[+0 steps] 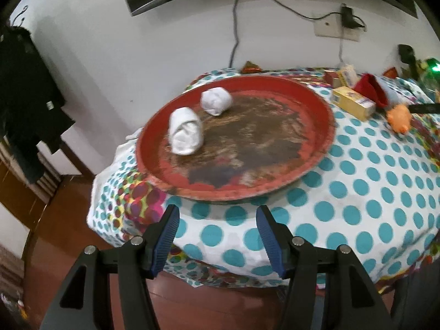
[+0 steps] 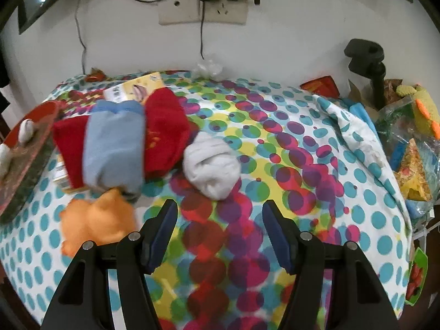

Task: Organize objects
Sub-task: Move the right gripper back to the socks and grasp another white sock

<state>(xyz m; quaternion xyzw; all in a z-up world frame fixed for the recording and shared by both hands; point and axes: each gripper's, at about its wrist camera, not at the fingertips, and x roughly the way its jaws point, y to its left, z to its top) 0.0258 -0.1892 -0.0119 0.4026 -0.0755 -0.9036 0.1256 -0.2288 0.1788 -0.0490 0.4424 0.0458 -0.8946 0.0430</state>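
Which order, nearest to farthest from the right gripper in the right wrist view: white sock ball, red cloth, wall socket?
From the right gripper, which is open and empty:
1. White sock ball, just ahead on the tablecloth, about centre.
2. Red cloth, behind the ball, to the left, partly under a blue cloth.
3. Wall socket, on the wall beyond the table's far edge.

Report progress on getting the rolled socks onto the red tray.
Done: two white rolled socks lie on the red tray. In hand: nothing; the left gripper and the right gripper are both open and empty, the right facing a third white rolled sock on the tablecloth. Left: that sock, plus the red and blue ones beside it.
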